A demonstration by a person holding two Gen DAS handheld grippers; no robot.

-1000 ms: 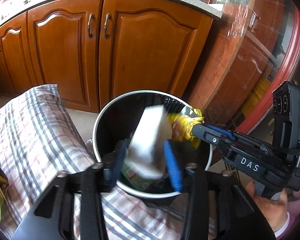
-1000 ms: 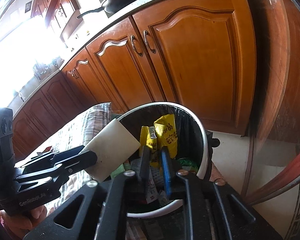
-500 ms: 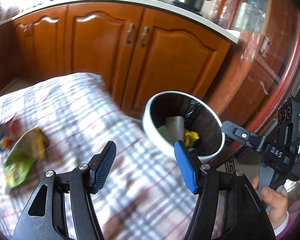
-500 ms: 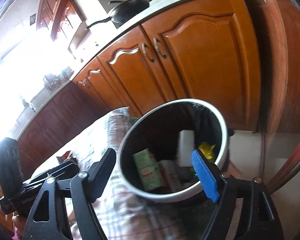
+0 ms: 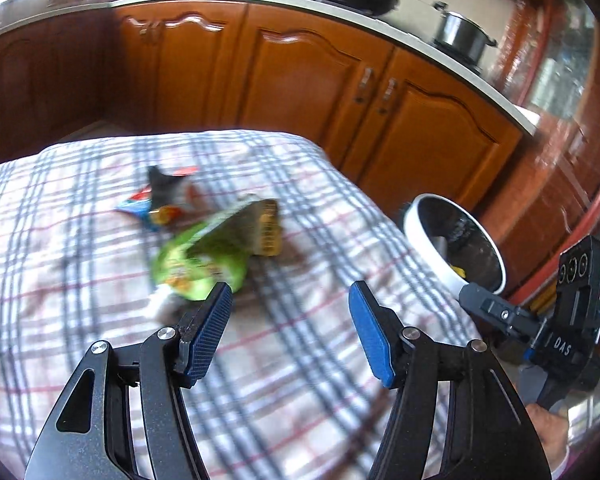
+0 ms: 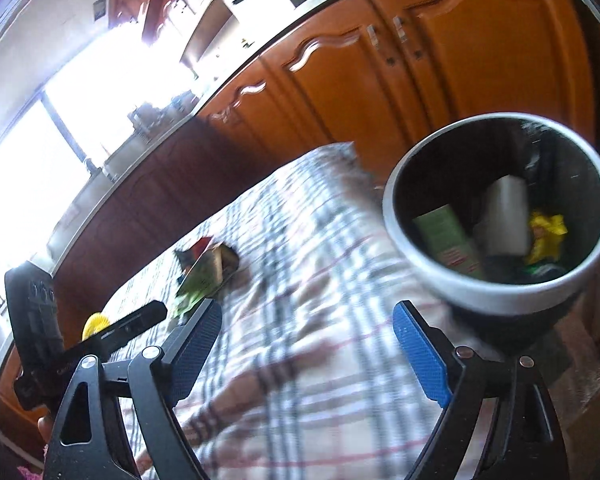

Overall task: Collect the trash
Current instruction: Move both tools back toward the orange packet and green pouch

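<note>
The trash still to collect, a green snack bag with a brown-yellow pack touching its far end and a red-blue wrapper just behind, lies on the checked tablecloth, ahead and a bit to the left of the left gripper; all is blurred, so no print is readable. The left gripper is released, blue pads apart w/ nothing between them. The right gripper is empty too, its jaws opening wide over the cloth. Ahead-right of the right gripper stands the white-rimmed trash bin, beside the table edge, w/ a green carton, a white block and a yellow wrapper inside. Behind are orange-brown wood cabinets and a steel pot on the counter.
</note>
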